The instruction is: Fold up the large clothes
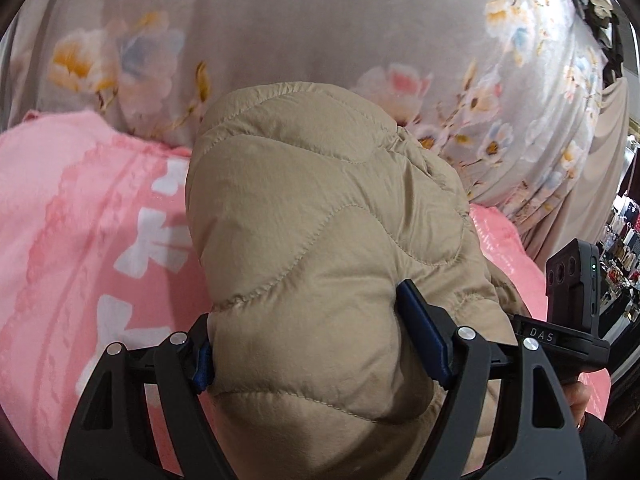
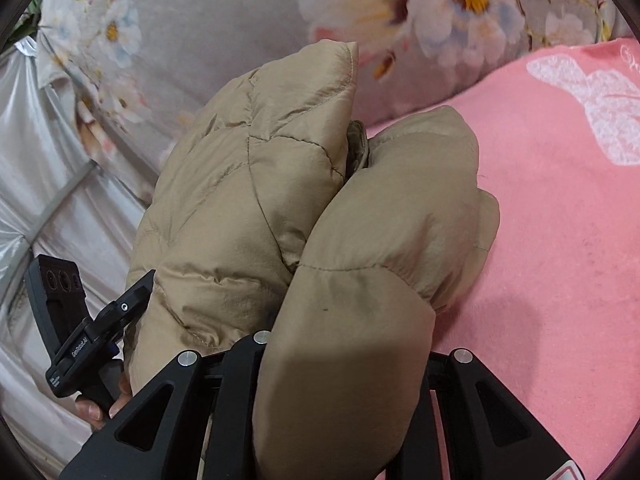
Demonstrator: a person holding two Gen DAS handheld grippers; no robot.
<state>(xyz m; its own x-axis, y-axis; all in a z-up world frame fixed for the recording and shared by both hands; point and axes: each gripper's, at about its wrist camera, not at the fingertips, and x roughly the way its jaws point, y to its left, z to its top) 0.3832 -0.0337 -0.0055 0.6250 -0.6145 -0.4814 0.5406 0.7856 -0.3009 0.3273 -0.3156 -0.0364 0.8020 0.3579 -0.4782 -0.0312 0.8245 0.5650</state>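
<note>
Garment: a tan quilted puffer jacket (image 1: 320, 232), bunched into thick rolls and held up over the pink blanket (image 1: 80, 220); the floral bedsheet (image 1: 280, 20) lies beyond it.
Left gripper (image 1: 308, 344): jaws pressed into a fat roll of the jacket, its blue pads (image 1: 420, 328) dented into the padding on either side.
Right gripper (image 2: 344, 360): a second fold of the jacket (image 2: 360, 260) fills the space between its arms; the jaw tips are buried under cloth, so I cannot tell how far they are closed, though the fold seems carried by them.
Progress: judged early to middle; the jacket is gathered in two bulky lobes side by side, not flat, with no tidy rectangle yet.
Left to do: probably lay it on the blanket, flatten it, bring the halves together and smooth out the air.
Around: grey satin cloth (image 2: 48, 160) lies to the left of the jacket in the right wrist view; cluttered shelves (image 1: 616, 256) stand far right of it in the left wrist view.
In the way: the puffy filling hides the hems and sleeves, and the other gripper sits close beside each roll.
</note>
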